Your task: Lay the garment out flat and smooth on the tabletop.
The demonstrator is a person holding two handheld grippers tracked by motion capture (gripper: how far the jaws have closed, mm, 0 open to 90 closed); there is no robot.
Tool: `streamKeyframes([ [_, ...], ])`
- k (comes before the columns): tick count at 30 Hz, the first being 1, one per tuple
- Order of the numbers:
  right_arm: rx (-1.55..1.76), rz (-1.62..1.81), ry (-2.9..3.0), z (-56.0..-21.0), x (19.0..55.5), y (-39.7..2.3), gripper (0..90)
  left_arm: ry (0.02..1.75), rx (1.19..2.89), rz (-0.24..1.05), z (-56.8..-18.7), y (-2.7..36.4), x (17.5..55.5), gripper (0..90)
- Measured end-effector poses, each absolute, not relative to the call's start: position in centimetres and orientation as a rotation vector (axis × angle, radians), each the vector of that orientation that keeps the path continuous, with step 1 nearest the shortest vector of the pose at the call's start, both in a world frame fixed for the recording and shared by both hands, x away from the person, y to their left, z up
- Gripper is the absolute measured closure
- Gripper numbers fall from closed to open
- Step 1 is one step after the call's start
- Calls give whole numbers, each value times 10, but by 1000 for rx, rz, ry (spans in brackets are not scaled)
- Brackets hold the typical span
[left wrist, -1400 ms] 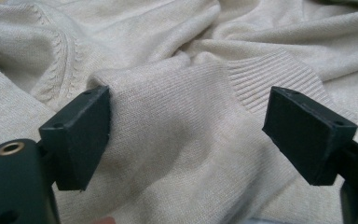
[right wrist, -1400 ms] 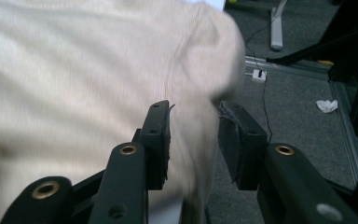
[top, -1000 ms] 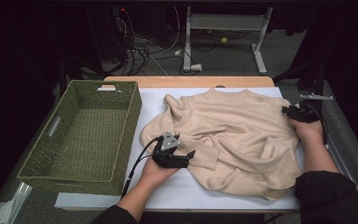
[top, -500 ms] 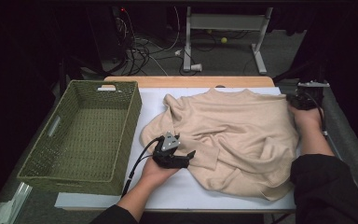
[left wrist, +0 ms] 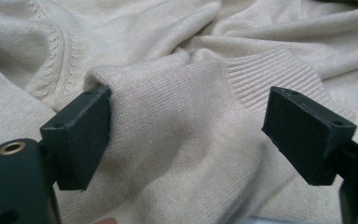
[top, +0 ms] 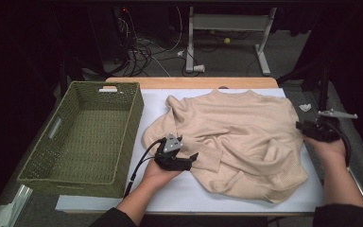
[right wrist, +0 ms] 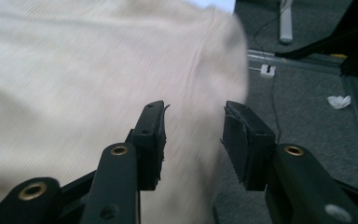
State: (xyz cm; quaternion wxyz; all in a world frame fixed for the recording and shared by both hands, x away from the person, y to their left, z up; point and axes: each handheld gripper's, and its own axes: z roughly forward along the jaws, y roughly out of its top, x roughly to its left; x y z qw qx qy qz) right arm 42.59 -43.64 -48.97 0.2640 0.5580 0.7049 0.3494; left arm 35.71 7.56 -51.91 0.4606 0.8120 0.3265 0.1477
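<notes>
Right gripper (top: pixel 303 128) is sliding off the sweater's (top: pixel 236 132) right edge toward the person, jaws just reopening with nothing between them.

Left gripper (top: pixel 192 160) is keeping its place at the sweater's near left fold, jaws standing wide with a ribbed cuff (left wrist: pixel 270 74) lying between them, one pad touching the knit, the other apart, so released. One sweater is lying crumpled on the white sheet (top: pixel 189 189), stretching from the left gripper to just beside the right one. One green basket (top: pixel 82 137) is sitting beyond the left gripper's outer side. Two grippers, two hands are showing.
</notes>
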Motion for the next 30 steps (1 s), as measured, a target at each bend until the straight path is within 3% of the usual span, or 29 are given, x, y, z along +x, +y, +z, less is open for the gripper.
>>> streamKeyframes([
  [3, 1521, 925, 1922, -497, 415, -434, 582, 801, 2001, 354, -519, 76, 358, 148],
  [4, 1534, 915, 1932, -501, 412, -433, 622, 802, 2006, 350, -519, 75, 358, 149],
  [5, 1554, 896, 1966, -507, 410, -432, 768, 804, 2017, 346, -519, 75, 359, 149],
  [6, 1511, 858, 1943, -510, 408, -430, 846, 808, 2039, 338, -519, 73, 360, 149],
  [7, 1512, 862, 1942, -509, 408, -431, 869, 816, 2066, 343, -519, 71, 361, 157],
  [10, 1477, 792, 1937, -498, 409, -431, 885, 837, 2097, 404, -519, 67, 358, 320],
  [12, 1479, 787, 1918, -492, 406, -436, 884, 850, 2103, 431, -519, 68, 357, 481],
  [15, 1525, 762, 1942, -502, 404, -438, 829, 867, 2097, 432, -519, 72, 354, 573],
  [17, 1517, 817, 1907, -499, 395, -435, 707, 885, 2071, 425, -518, 76, 348, 573],
  [19, 1458, 852, 1902, -492, 378, -428, 653, 896, 2052, 409, -516, 74, 339, 550],
  [22, 1416, 897, 1894, -485, 357, -422, 647, 874, 2053, 383, -512, 66, 329, 476],
  [24, 1361, 931, 1901, -480, 332, -415, 640, 828, 2068, 269, -509, 47, 320, 295],
  [25, 1339, 950, 1904, -478, 322, -412, 635, 789, 2082, 209, -509, 35, 315, 260],
  [30, 1312, 1023, 1926, -489, 287, -398, 608, 562, 2252, 122, -516, -27, 288, 263],
])
